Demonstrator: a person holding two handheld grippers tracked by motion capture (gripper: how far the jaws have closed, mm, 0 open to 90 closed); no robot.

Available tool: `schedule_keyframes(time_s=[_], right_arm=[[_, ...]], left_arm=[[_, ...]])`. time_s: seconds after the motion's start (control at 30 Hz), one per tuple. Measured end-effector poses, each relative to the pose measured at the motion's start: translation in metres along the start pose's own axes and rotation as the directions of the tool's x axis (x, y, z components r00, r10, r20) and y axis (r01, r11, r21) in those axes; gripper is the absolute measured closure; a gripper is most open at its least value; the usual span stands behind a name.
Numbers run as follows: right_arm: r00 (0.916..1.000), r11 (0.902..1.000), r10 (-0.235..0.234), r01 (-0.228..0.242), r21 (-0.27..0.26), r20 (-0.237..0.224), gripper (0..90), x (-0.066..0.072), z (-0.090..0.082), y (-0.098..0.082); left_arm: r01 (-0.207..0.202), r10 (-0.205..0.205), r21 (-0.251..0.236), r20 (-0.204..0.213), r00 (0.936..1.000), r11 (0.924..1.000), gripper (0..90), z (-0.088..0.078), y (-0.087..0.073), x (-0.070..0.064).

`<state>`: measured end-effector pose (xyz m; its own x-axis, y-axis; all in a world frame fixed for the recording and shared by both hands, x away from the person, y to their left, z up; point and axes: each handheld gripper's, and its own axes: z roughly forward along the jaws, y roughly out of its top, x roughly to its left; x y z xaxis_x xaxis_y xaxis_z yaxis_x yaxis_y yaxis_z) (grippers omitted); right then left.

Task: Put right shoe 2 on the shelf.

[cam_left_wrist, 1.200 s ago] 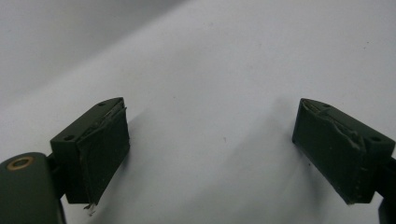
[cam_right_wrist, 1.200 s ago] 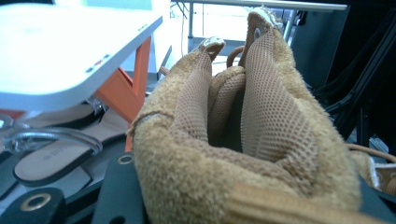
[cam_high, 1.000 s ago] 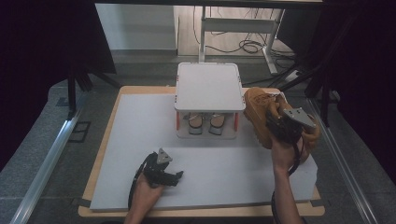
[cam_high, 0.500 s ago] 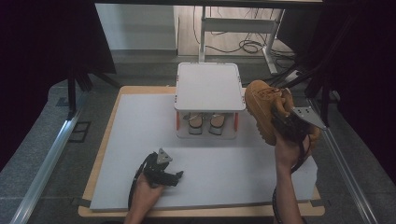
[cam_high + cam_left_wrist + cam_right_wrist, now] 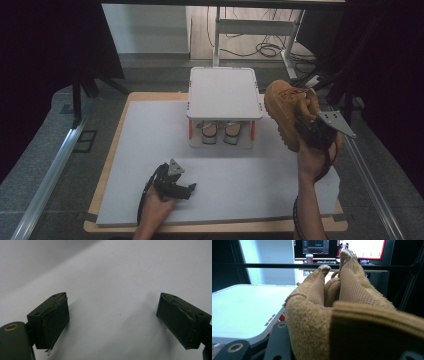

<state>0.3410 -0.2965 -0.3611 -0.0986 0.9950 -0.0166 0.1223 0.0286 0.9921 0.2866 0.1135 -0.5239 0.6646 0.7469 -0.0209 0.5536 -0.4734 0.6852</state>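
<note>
Holding a tan suede boot (image 5: 281,111) in my right gripper (image 5: 312,131), I have it in the air above the right part of the white mat (image 5: 150,150), just beside the right edge of the white shoe rack (image 5: 224,92). The boot has a thick light sole and a soft fuzzy surface; its toe points away from me and its sole faces toward the rack. In the right gripper view I see the padded collar (image 5: 352,322) and the mesh tongue (image 5: 349,282) of the boot very near, and the jaws are closed on the collar, about half of their way, with the boot material between them. The rack top is bare, and on its lower shelf stands a pair of shoes (image 5: 220,131).

My left gripper (image 5: 176,186) lies low on the mat near the front edge. Its two pads (image 5: 53,320) are wide apart, with nothing between them, and they are just above the white surface
</note>
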Motion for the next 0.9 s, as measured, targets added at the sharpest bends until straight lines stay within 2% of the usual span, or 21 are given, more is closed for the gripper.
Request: schedule_keyframes(time_s=[0.5,0.9], right_arm=[[1.0000,0.9985,-0.002,0.003,-0.054,0.003,53.4,0.000,-0.005,0.024],[0.9992,0.9971,-0.009,0.006,-0.076,-0.040,53.2,0.016,-0.002,0.034]], left_arm=[[0.003,-0.003,-0.002,0.000,1.0000,1.0000,10.5,0.000,0.000,0.000],[-0.002,0.002,0.001,0.001,1.0000,1.0000,10.5,0.000,0.000,0.000]])
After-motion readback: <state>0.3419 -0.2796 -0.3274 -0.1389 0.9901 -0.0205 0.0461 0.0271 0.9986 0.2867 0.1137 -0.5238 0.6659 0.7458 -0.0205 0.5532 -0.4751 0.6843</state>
